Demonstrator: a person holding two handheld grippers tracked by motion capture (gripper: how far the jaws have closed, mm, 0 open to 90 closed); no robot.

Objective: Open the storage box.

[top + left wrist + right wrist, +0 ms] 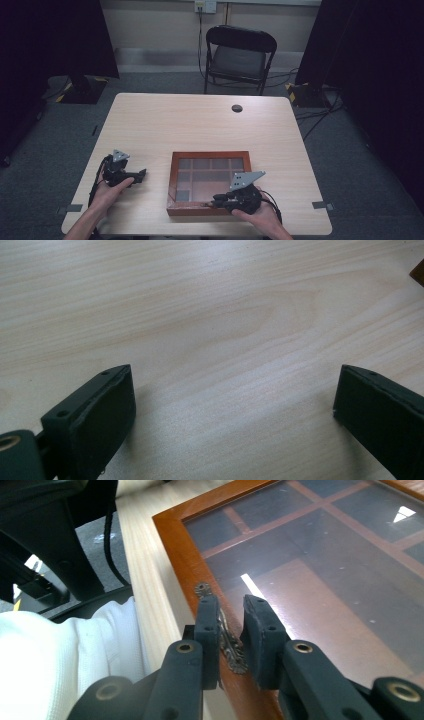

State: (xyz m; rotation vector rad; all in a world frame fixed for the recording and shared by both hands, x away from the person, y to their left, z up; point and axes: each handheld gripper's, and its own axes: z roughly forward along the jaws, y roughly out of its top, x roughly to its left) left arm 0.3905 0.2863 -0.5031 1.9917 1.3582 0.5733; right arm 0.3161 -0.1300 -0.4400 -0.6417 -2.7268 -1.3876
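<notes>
A flat wooden box [173,181] with a glass lid over several compartments lies at the near middle of the table. On the lid's front frame [175,545] sits a small ornate brass handle [231,652]. My right gripper [216,200] lies low at that front edge, and its jaws [231,604] stand narrow on either side of the handle, pads against it. My left gripper [140,175] rests on the table left of the box, wide open [235,374] over bare wood with nothing between its jaws.
The light wooden table [200,122] has a round cable hole [237,108] near its far edge. A black folding chair [237,55] stands behind it. A white sleeve [75,645] lies close to the box's front edge. A box corner [418,272] peeks in at the right.
</notes>
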